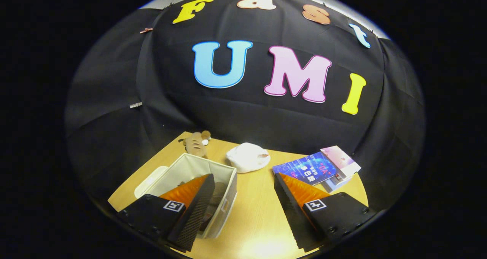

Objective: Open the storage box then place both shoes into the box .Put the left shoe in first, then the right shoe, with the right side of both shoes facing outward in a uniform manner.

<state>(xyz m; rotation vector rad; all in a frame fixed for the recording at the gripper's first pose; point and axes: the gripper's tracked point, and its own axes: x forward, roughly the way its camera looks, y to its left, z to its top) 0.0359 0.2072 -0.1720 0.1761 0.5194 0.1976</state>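
1. Two fingers of your gripper point(243, 198) stand spread wide apart, released, with nothing between them but bare counter point(255, 213).
2. Your left finger point(198, 209) hangs in front of the storage box point(224, 175), covering part of its near wall and opening; I cannot tell whether it touches the box.
3. You have the storage box standing open on the counter, a pale fabric-walled box, just ahead of the left finger. Something dark shows inside it behind the finger, too hidden to name.
4. You can see a pale flat lid point(148, 183) lying just beside the box on its left, near the counter's edge.
5. Your right finger point(295, 209) sits over open counter, its tip close to the near corner of a stack of books point(315, 167) that lies beyond it.
6. You find a white rounded thing point(247, 156) beyond the gap between the fingers, to the right of the box's far corner and left of the books; it looks like soft cloth or a shoe, and I cannot tell which.
7. You also have a small brown plush toy point(196, 141) lying behind the box, at the counter's far edge against the black cloth wall point(114, 99).
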